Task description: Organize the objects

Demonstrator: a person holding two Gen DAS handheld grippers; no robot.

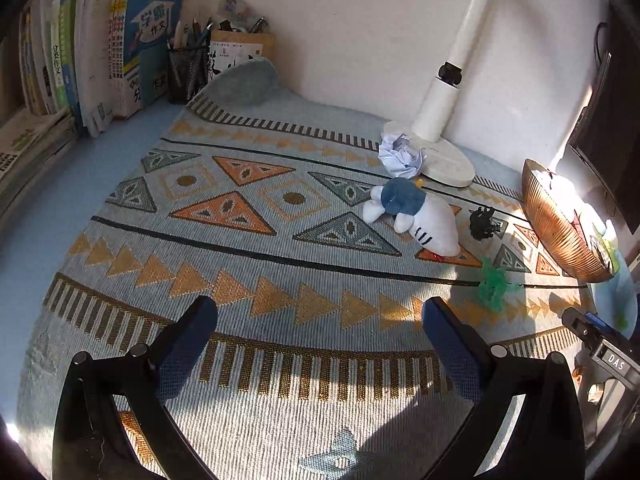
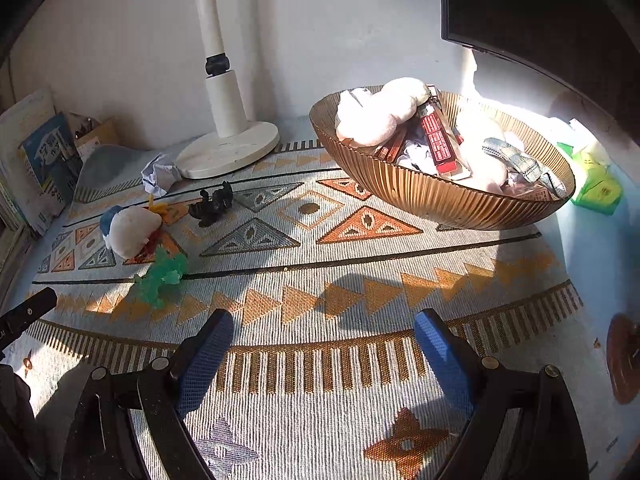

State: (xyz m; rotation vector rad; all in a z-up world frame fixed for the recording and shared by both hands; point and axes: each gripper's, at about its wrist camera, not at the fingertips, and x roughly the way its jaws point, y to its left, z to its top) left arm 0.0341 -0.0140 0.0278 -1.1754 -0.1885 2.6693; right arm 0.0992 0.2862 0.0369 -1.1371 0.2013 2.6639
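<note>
Toys lie loose on the patterned mat [image 1: 280, 240] covering your worktop: a plush [image 1: 416, 216] beside the lamp base [image 1: 448, 164], crumpled paper [image 1: 400, 154] touching that base, a black figure [image 1: 483, 222] and a green figure [image 1: 494, 286] near the ribbed bowl [image 2: 432, 196]. That bowl, at the mat's right, already holds plush pieces and red boxes. Your left gripper [image 1: 320, 320] hovers over bare mat, jaws wide, nothing between them. Your right gripper [image 2: 324, 332] likewise, jaws spread and empty
</note>
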